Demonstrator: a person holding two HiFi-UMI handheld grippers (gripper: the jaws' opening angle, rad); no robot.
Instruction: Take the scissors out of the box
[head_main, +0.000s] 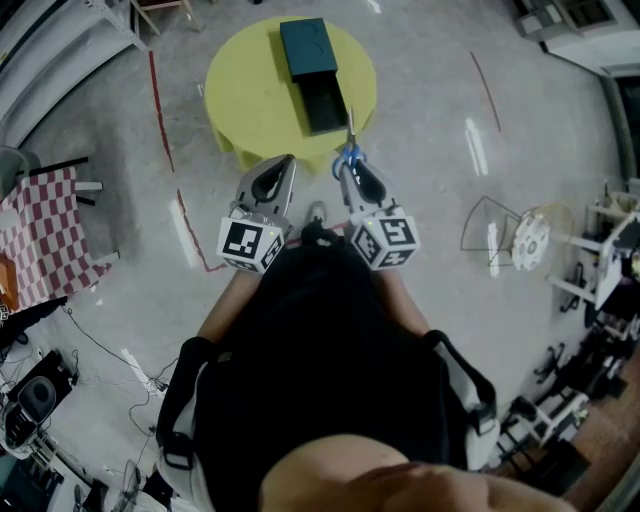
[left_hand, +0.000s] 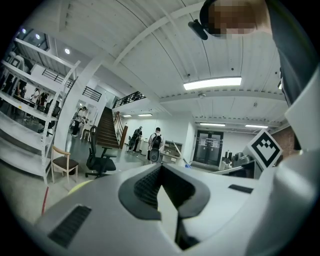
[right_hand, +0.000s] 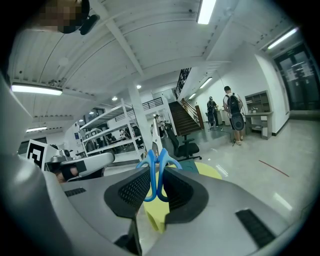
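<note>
A: Where are the scissors (head_main: 347, 155) at this moment?

B: We find them in the right gripper (head_main: 354, 178). Its pads press on the blue handles from both sides, so it is closed on them. We judge that they are already out of the box (head_main: 308, 48). The blades reach over the near part of the table (head_main: 240, 95), just beside the right side of the open tray.

A: How do they lie from the tool?

B: Straight ahead of it. Their long axis follows the line of the gripper, with the handles toward us and the points away, toward the box. So the right hand has them. The left gripper (head_main: 280, 170) waits just beside, its jaws together and nothing between them.

A: What does the coming move ask for, in our opinion?

B: To carry them clear of the tray without the points catching its wall. How high they hang above the table we cannot tell.

A: And around?

B: A small round yellow table on a pale shiny floor (head_main: 450, 90) with red lines, in a big hall with shelves, a staircase and some people far away
</note>
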